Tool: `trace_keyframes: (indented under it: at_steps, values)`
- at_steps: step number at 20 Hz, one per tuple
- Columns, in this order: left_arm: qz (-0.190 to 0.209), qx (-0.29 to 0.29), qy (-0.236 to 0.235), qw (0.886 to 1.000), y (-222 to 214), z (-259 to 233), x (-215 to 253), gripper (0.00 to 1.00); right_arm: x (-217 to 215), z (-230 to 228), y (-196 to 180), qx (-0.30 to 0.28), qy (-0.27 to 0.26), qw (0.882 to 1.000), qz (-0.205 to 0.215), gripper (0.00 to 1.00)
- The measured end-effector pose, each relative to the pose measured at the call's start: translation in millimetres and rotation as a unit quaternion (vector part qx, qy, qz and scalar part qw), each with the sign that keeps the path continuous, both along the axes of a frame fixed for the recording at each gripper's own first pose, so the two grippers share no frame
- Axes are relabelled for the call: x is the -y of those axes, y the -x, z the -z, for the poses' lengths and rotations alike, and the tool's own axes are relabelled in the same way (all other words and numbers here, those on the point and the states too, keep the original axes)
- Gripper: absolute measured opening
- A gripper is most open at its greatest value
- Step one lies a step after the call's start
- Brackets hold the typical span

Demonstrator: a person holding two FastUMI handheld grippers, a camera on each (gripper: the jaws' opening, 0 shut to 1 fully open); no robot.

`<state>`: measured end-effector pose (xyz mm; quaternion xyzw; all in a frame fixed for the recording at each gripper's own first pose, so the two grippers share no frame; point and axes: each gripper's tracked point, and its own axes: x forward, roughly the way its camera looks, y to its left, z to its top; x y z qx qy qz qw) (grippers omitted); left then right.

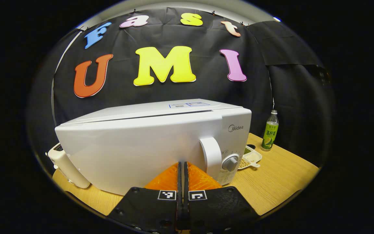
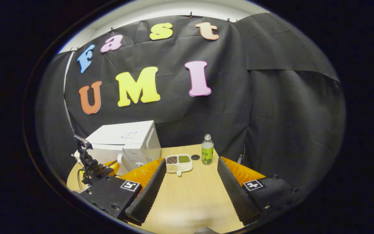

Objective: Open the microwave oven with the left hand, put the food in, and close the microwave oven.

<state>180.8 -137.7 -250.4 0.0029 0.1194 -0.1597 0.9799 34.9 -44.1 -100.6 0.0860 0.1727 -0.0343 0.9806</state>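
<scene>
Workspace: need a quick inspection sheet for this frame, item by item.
Surface: wooden table, round-edged.
Job's things: white microwave, door shut, handle beside a dial; food tray with four compartments of grains, on the table right of the microwave.
Clutter: green-labelled bottle; white appliance left of the microwave; small dark disc.
Grippers: left gripper shut, empty, facing the door; right gripper open, empty, above the table.
Cables: thin ones on the left gripper's rig.
Surroundings: black cloth wall.
</scene>
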Motion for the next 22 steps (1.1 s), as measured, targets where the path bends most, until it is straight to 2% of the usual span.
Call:
trace_keyframes:
  at_steps: [2,3,4,5,6,8,9,14,15,16,17,18,19,22]
  values:
    - [0.001,0.004,0.0,1.0,-2,-2,1,0.0,-1,0,0,0.0,-0.002,1.0,-0.001,1.0]
    - [-0.003,0.004,-0.001,1.0,-4,-1,-1,0.0,-1,0,0,0.0,-0.003,1.0,-0.002,0.92]
    - [-0.006,-0.001,0.0,1.0,-8,1,-1,0.0,-2,-1,0,0.001,-0.002,1.0,-0.002,0.92]
    - [-0.007,0.0,0.01,1.0,-6,-2,-1,0.0,-3,-2,1,0.002,-0.002,1.0,-0.003,1.0]
    - [-0.009,-0.01,0.017,1.0,-11,-2,2,0.0,-4,-3,0,0.003,-0.002,1.0,-0.004,0.92]
    - [-0.013,-0.016,0.016,1.0,-9,-2,6,0.0,-7,-3,1,0.004,-0.003,1.0,-0.006,0.92]
    - [-0.012,-0.014,0.009,1.0,-4,-2,6,0.0,-10,-5,1,0.005,-0.003,1.0,-0.009,1.0]
    - [-0.016,0.005,-0.008,1.0,24,-26,-7,0.0,-16,-16,10,0.023,0.012,1.0,-0.016,1.0]
    - [-0.003,0.002,-0.011,1.0,34,-26,-5,0.07,-17,-16,12,0.026,0.014,0.999,-0.016,0.92]
    - [0.002,0.004,-0.015,1.0,44,-27,-5,0.37,-19,-18,14,0.029,0.017,0.999,-0.017,0.92]
    - [-0.002,0.009,-0.026,1.0,55,-34,-14,0.67,-20,-18,17,0.032,0.021,0.999,-0.017,1.0]
    - [-0.011,0.012,-0.04,0.999,64,-38,-22,0.97,-22,-19,19,0.038,0.025,0.999,-0.019,1.0]
    - [-0.019,0.012,-0.048,0.999,74,-43,-27,0.96,-26,-20,22,0.041,0.032,0.998,-0.022,1.0]
    - [-0.015,0.023,-0.032,0.999,112,-79,-35,0.96,-38,-21,31,0.054,0.043,0.997,-0.034,1.0]
